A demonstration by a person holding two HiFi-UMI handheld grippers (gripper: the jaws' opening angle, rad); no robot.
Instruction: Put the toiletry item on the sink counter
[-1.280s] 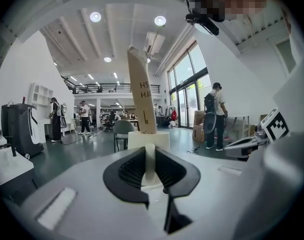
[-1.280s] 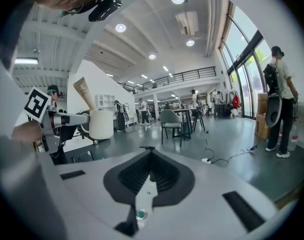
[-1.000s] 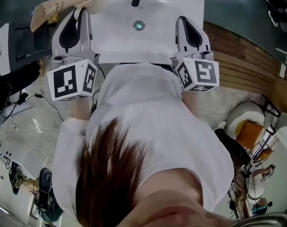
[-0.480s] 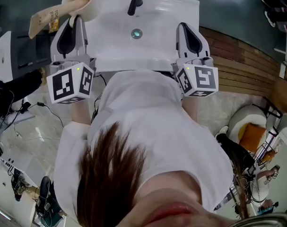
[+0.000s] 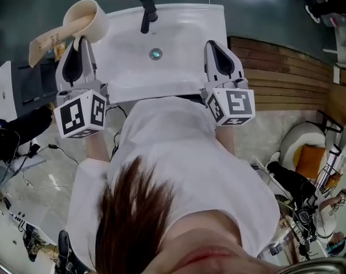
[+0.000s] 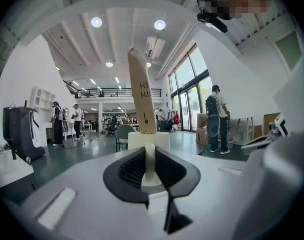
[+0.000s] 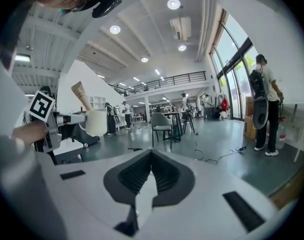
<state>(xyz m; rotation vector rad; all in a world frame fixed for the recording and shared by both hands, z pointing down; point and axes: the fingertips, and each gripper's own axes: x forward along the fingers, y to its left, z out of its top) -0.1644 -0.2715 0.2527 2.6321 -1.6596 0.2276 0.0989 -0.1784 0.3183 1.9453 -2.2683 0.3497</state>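
A cream cup (image 5: pixel 84 17) with a beige toothpaste tube (image 5: pixel 43 42) leaning out of it hangs beyond the left rim of the white sink (image 5: pixel 181 44). My left gripper (image 5: pixel 81 40) is shut on the cup's side. In the left gripper view the cup (image 6: pixel 148 139) sits just past the jaws of that gripper (image 6: pixel 149 157), with the tube (image 6: pixel 141 96) standing up from it. My right gripper (image 5: pixel 214 44) is over the sink's right edge, shut and empty (image 7: pixel 150 171). The right gripper view also catches the cup (image 7: pixel 95 122) at the left.
A black faucet (image 5: pixel 146 10) and a drain (image 5: pixel 155 54) mark the basin. Wooden decking (image 5: pixel 287 73) lies to the right of the sink. Cables trail on the floor at the left (image 5: pixel 53 147). A chair (image 7: pixel 162 125) and standing people (image 6: pixel 214 119) are in the hall.
In the head view the sink and both grippers have slid down and to the left. The left gripper still holds the cup; the right stays shut and empty.
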